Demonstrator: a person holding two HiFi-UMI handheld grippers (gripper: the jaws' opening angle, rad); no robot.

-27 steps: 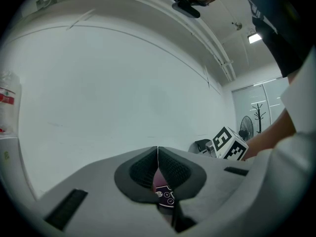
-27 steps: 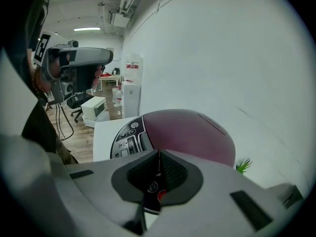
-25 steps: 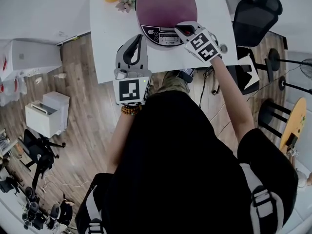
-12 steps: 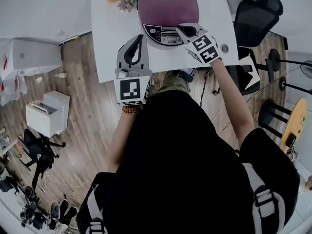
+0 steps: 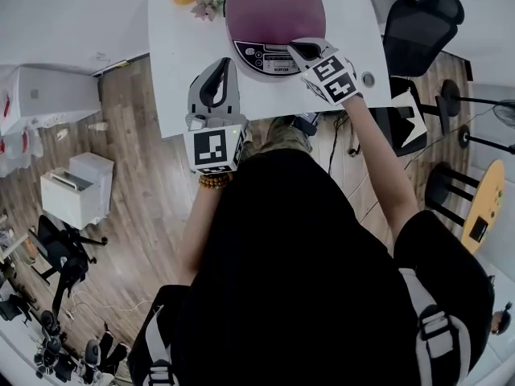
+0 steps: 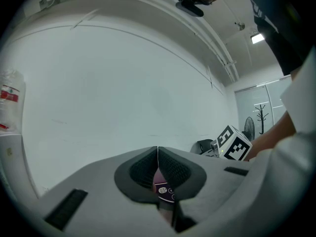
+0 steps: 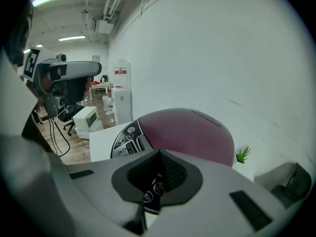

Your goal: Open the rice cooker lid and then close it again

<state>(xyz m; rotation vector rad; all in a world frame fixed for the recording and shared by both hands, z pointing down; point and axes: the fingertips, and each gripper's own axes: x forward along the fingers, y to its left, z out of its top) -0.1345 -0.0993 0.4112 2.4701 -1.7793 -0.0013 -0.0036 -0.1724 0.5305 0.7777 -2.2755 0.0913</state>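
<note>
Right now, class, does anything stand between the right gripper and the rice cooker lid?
Nothing visible does. The right gripper, jaws shut and empty, is at the control panel, with the closed purple rice cooker lid just beyond it. The left gripper is off to the side.

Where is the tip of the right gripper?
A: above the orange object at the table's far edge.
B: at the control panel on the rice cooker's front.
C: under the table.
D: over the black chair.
B: the right gripper, jaws shut, points at the control panel of the rice cooker; its buttons show just past the tips in the right gripper view.
</note>
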